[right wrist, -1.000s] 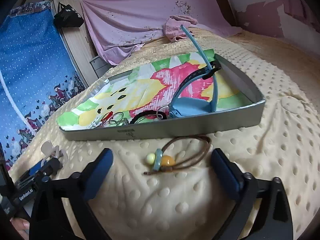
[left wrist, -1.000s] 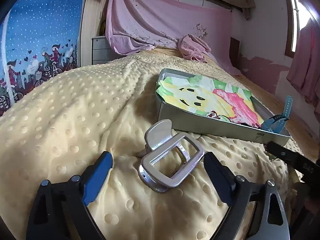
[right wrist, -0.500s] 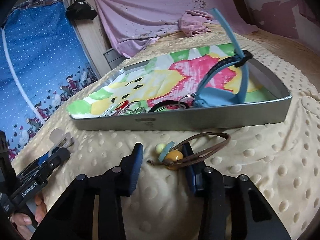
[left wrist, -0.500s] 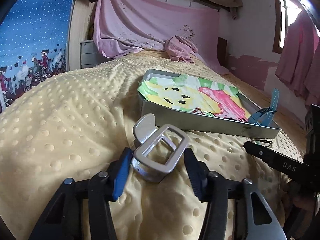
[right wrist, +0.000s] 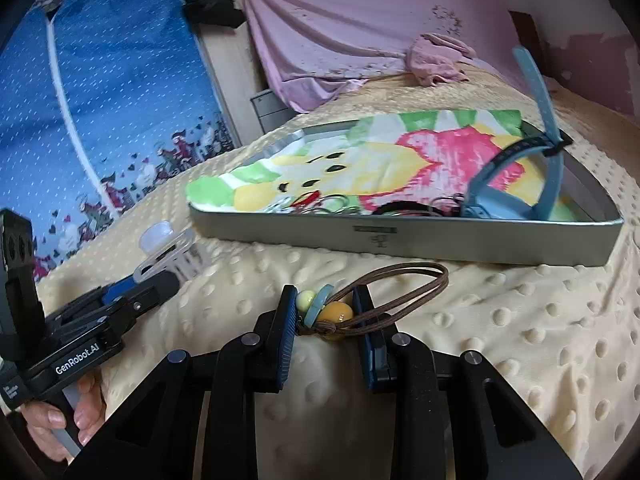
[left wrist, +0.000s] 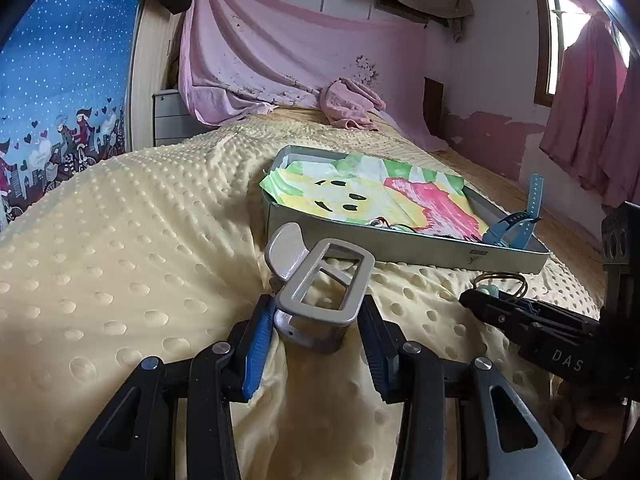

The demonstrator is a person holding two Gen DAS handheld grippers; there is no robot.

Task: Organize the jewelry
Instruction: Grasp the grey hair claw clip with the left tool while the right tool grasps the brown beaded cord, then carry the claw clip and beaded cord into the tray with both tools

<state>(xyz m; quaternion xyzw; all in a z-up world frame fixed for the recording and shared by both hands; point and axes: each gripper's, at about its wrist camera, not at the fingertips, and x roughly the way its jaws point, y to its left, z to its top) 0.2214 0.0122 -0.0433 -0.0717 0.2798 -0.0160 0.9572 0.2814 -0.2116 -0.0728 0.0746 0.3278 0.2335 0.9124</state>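
We see one yellow dotted blanket [left wrist: 120,260], one metal tray [right wrist: 400,240] at centre right, and two grippers. Our left gripper [left wrist: 316,320] is closing on one silver clip [left wrist: 320,280]; our right gripper [right wrist: 326,316] is closing on one beaded cord bracelet [right wrist: 360,304], both at lower centre.

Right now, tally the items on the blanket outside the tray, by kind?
Silver hair clip: 1
Brown cord hair tie with beads: 1
Total outside the metal tray: 2
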